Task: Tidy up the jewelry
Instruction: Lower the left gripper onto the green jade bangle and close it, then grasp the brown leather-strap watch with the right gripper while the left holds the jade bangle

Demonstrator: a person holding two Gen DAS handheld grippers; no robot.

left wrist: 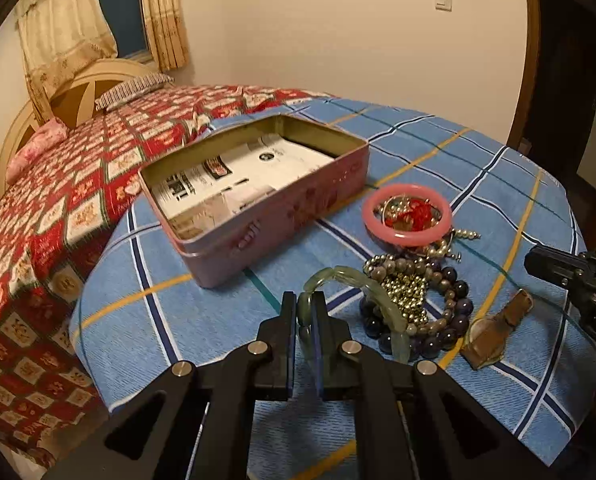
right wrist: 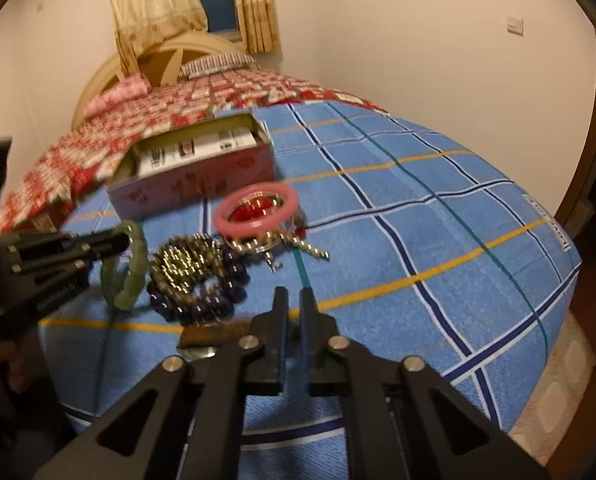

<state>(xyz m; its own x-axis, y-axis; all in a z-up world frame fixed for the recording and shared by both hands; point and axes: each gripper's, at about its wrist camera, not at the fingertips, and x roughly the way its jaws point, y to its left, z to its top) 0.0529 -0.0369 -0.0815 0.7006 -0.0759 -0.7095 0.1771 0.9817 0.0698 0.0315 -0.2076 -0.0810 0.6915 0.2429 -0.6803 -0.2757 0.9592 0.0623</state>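
Above a blue plaid cloth (left wrist: pixel 186 320), the left gripper (left wrist: pixel 305 312) pinches a pale green stone bracelet (left wrist: pixel 382 304) beside the jewelry heap, near an open pink metal tin (left wrist: pixel 282 224). The right gripper (right wrist: pixel 293 304) hovers, jaws pressed together on nothing.

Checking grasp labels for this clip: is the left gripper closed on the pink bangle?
No, the left gripper is shut on the pale green jade-like bracelet, while the pink bangle lies apart on the blue checked cloth.

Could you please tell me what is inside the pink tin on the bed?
The tin holds printed white cartons or papers, no jewelry visible. Its near wall hides the bottom and the near edge of the contents.
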